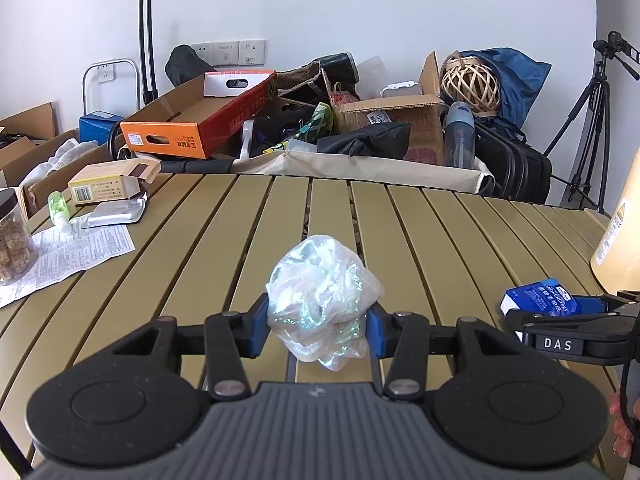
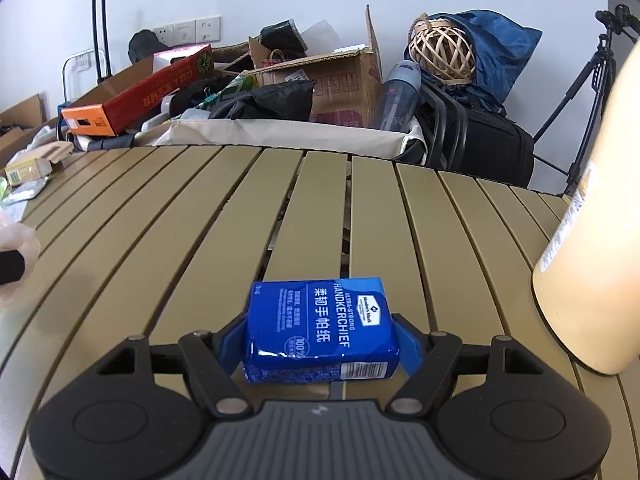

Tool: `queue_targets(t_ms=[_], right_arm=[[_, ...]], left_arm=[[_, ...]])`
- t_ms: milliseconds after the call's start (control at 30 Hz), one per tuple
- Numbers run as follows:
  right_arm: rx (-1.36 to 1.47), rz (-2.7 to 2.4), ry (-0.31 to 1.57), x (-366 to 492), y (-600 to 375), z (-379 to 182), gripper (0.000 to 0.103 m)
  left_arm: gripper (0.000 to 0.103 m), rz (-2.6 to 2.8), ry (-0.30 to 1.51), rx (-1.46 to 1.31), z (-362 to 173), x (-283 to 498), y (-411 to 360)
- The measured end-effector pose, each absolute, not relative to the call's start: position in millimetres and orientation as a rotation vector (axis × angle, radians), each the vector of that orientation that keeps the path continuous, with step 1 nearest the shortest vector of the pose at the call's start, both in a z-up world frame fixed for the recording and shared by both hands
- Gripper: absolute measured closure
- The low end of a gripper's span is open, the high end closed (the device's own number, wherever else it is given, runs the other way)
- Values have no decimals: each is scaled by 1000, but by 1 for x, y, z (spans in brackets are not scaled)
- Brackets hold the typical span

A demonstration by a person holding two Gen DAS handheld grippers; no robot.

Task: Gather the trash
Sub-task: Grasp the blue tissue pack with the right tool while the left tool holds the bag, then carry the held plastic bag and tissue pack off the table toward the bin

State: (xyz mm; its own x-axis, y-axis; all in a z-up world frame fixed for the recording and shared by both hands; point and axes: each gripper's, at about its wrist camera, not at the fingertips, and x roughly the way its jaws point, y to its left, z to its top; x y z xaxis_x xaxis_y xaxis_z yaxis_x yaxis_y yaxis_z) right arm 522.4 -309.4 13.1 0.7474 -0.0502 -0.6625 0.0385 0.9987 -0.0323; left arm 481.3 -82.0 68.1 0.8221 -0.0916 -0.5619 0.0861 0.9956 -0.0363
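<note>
1. On the far left of the slatted table (image 1: pixel 200 240) sit things nobody has touched yet: a jar (image 1: pixel 14 236), a printed leaflet (image 1: pixel 68 256), a small green bottle (image 1: pixel 59 208), a foil pouch (image 1: pixel 116 213) and a carton (image 1: pixel 108 184). Some of these look like trash to me (the pouch and leaflet most of all), so I judge them still to be collected.

2. Toward the middle, the left gripper (image 1: pixel 318 324) is clenched on a crumpled plastic bag (image 1: pixel 320 300). The blue pads press into it from both sides, and the bag seems to hang just above the slats. That piece I count as picked up, though not yet dropped anywhere.

3. Further right, the right gripper (image 2: pixel 320 344) straddles a blue tissue pack (image 2: pixel 320 328), which rests flat on the table. The jaws sit right at the pack's two ends; whether the pads already bite I cannot tell, so I call this grab only under way.

4. At the far right stands a cream container (image 2: pixel 592 272), near the pack but not touching it.

5. No bin shows in either view, so I judge the task early: one item in hand, one nearly, the drop-off still ahead.
</note>
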Motion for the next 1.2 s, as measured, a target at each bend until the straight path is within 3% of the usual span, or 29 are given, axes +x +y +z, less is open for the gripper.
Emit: queue_targets(t_ms=[1200], right_arm=[[-5,33,593,308,-282,101,31]], left_arm=[[55,-112,530,-8,127,291,-81]])
